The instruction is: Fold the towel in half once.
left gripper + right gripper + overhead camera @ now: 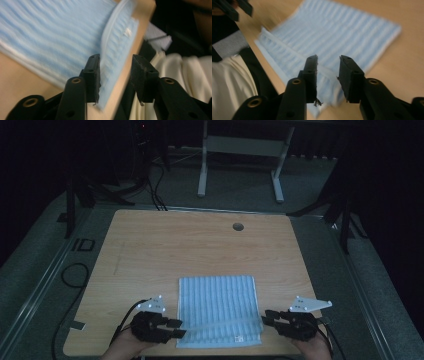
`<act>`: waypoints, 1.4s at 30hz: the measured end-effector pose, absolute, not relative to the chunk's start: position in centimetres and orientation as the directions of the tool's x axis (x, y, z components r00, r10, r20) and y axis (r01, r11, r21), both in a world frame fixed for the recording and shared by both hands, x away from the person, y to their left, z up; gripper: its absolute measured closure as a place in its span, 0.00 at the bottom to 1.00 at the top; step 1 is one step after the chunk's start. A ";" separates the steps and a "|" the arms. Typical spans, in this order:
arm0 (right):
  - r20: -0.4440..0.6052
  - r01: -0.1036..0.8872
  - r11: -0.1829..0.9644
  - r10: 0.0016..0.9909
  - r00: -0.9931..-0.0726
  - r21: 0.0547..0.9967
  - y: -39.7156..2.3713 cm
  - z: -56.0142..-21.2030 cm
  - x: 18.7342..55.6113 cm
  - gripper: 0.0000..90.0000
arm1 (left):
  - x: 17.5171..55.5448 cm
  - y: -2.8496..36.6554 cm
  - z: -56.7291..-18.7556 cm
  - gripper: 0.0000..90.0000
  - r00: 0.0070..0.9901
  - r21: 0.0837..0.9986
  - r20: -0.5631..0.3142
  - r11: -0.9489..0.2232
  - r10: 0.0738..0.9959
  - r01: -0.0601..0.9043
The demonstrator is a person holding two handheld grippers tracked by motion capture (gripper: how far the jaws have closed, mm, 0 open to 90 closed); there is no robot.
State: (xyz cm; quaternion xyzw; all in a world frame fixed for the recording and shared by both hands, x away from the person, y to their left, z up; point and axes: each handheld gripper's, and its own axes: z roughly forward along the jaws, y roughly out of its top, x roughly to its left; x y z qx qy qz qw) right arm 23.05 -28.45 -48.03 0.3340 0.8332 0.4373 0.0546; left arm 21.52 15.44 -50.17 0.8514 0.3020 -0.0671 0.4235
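Note:
A light blue ribbed towel [217, 305] lies folded flat on the wooden table [150, 245], near its front edge. A raised fold line [220, 324] runs across the towel's front part, and a small white label [238, 338] sits near its front right corner. My left gripper [177, 327] is at the towel's front left edge. In the left gripper view its jaws [116, 58] stand apart over the towel's edge [50, 32] without pressing it. My right gripper [266, 316] is at the front right edge, its jaws [328, 58] likewise apart above the towel [342, 32].
A round cable hole [238, 226] sits near the table's far edge. Black cables [75, 275] loop on the floor at the left. A white table frame [240, 150] stands beyond. The person's pale clothing [185, 72] is close to the front edge.

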 end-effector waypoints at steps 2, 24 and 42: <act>0.223 0.548 0.395 0.624 -0.749 0.737 -28.9 -48.8 22.6 0.73 | 21.5 15.8 -50.9 0.63 0.794 0.662 -0.395 -0.456 0.463 0.595; 0.202 0.537 0.505 0.574 -0.794 0.676 -25.7 -50.4 25.9 0.92 | 24.2 12.9 -51.0 0.93 0.809 0.666 -0.350 -0.482 0.472 0.569; 0.169 0.495 0.488 0.568 -0.805 0.719 -27.2 -49.0 24.2 0.68 | 25.1 14.9 -50.6 0.59 0.798 0.653 -0.245 -0.515 0.550 0.555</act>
